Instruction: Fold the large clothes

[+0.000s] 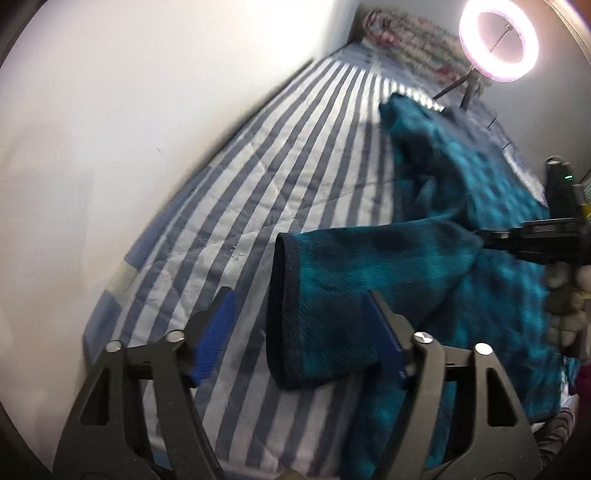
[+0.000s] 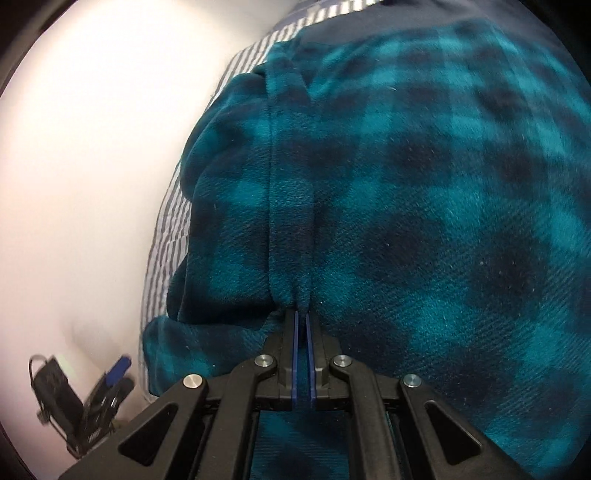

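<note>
A teal and dark plaid fleece garment (image 1: 461,206) lies on a blue and white striped bed cover (image 1: 280,155). Its sleeve with a dark cuff (image 1: 332,295) reaches toward my left gripper (image 1: 299,314). That gripper is open, its blue pads on either side of the cuff end, and holds nothing. In the right wrist view the garment (image 2: 424,184) fills the frame. My right gripper (image 2: 302,317) is shut on a pinched fold of the fleece. The right gripper also shows in the left wrist view (image 1: 546,236) at the far right.
A white wall (image 1: 129,129) runs along the bed's left side. A lit ring light (image 1: 498,40) on a stand is at the far end, with patterned bedding (image 1: 402,33) beside it. The left gripper shows small in the right wrist view (image 2: 107,391).
</note>
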Demonstrator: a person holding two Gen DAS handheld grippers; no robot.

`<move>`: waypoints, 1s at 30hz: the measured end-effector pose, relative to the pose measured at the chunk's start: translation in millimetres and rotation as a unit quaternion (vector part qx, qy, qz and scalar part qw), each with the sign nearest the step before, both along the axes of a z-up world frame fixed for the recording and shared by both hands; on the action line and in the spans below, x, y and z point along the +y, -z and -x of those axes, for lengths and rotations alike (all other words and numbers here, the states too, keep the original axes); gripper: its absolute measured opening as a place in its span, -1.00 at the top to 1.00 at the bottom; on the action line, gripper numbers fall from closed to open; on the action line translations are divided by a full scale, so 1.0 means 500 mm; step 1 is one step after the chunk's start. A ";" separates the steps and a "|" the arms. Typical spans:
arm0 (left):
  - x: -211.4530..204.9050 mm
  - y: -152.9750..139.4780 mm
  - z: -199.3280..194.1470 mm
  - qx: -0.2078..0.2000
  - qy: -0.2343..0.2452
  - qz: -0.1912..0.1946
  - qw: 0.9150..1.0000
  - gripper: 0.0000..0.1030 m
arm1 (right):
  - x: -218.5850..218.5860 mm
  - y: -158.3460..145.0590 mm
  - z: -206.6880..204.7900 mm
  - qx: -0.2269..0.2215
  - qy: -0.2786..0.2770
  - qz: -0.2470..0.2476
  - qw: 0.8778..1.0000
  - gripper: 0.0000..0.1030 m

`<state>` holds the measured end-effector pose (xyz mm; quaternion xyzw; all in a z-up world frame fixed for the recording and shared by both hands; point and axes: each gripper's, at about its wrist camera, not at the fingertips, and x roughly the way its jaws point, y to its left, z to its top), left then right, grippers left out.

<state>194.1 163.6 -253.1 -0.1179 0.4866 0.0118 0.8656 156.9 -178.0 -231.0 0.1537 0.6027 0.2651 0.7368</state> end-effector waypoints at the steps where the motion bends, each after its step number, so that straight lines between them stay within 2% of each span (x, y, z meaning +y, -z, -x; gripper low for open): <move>1: 0.003 0.015 -0.010 0.007 -0.003 0.002 1.000 -0.35 | 0.003 -0.006 0.006 -0.004 -0.003 0.004 1.000 0.98; 6: 0.021 0.055 -0.038 0.019 -0.009 0.035 0.999 -0.35 | 0.003 0.008 0.000 -0.008 -0.010 0.010 1.000 0.98; 7: 0.022 0.064 -0.045 0.020 -0.007 0.045 0.999 -0.28 | 0.003 0.005 0.005 -0.006 -0.009 0.008 1.000 0.98; 9: 0.022 0.067 -0.049 0.011 -0.003 0.044 0.999 0.03 | 0.004 0.026 0.003 -0.005 -0.007 0.009 1.000 0.98; 10: 0.021 0.064 -0.049 0.008 0.007 0.049 0.999 0.61 | 0.020 0.051 -0.022 -0.005 -0.007 0.010 1.000 0.98; 11: 0.020 0.063 -0.050 0.009 0.017 0.066 0.998 0.88 | 0.023 0.048 -0.018 -0.006 -0.006 0.012 1.000 0.98; 17: 0.006 -0.004 -0.008 -0.036 0.034 0.067 0.997 0.92 | 0.036 0.019 0.005 -0.006 -0.001 0.012 1.000 0.98; 21: -0.020 -0.065 0.048 -0.070 0.065 0.056 0.994 0.93 | 0.010 0.048 -0.039 -0.004 0.010 0.001 1.000 0.98; 22: -0.030 -0.076 0.056 -0.076 0.071 0.053 0.993 0.93 | -0.016 0.044 -0.030 -0.006 0.011 0.000 1.000 0.98; 26: -0.086 -0.125 0.118 -0.105 0.118 0.027 0.987 0.93 | -0.028 0.013 -0.017 -0.020 0.012 0.008 1.000 0.96; 30: -0.139 -0.138 0.180 -0.110 0.159 0.020 0.981 0.93 | -0.046 -0.026 0.008 -0.028 0.025 0.012 0.999 0.85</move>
